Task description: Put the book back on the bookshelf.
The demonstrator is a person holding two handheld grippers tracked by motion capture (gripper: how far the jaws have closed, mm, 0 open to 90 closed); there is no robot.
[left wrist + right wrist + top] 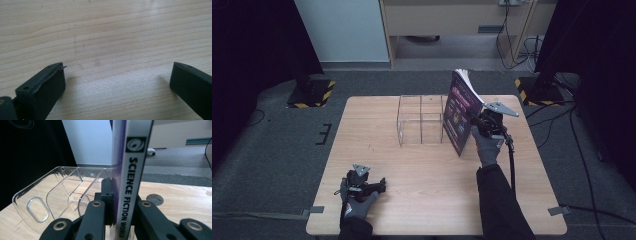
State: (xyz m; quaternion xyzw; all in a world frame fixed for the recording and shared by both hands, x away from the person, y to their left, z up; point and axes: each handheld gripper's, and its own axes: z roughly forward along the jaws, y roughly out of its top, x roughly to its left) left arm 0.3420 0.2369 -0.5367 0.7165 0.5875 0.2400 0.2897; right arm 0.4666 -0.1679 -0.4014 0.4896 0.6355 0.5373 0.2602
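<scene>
A purple magazine point(460, 112) stands upright above the table, just right of a clear plastic file rack point(421, 120). My right gripper point(479, 125) is shut on its lower spine edge. In the right gripper view the spine point(132, 172) reads SCIENCE FICTION WORLD and runs up between the two black jaws, with the clear rack point(60, 195) to the left. My left gripper point(374, 187) rests low at the table's near left, open. In the left gripper view its fingertips point(47, 85) stand wide apart over bare wood with nothing between them.
The wooden table point(412, 200) has free room in its near half. A round cable hole point(155, 199) lies in the tabletop beyond the magazine. Black stands with yellow-striped bases point(312, 92) sit on the grey floor at both far corners.
</scene>
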